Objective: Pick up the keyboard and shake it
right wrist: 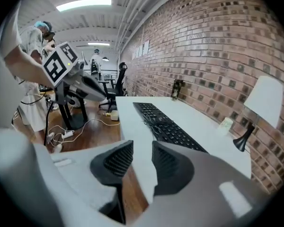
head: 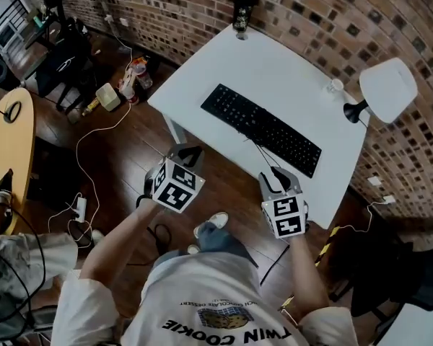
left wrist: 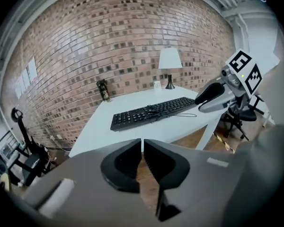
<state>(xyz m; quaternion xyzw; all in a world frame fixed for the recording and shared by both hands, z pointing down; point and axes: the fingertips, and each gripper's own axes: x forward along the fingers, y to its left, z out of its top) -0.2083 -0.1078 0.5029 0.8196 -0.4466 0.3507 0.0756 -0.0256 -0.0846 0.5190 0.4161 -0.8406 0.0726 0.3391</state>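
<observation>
The black keyboard [head: 260, 128] lies slantwise on the white table [head: 289, 63], its cable coiled over the keys. Both grippers hover off the table's near edge, above the wood floor, apart from the keyboard. My left gripper [head: 190, 152] is shut and holds nothing; in the left gripper view its pads [left wrist: 128, 160] nearly touch, with the keyboard [left wrist: 154, 111] ahead on the table. My right gripper [head: 276, 175] stands open near the keyboard's right end. In the right gripper view, the gap between its fingers [right wrist: 168, 162] shows only table edge and floor, with the keyboard [right wrist: 168, 124] beyond.
A white lamp [head: 386, 89] and a small white cup [head: 335, 86] stand at the table's right, a dark can [head: 242, 13] at its far corner. Cables and a power strip [head: 81, 207] lie on the floor at left. A round wooden table [head: 7, 143] is further left.
</observation>
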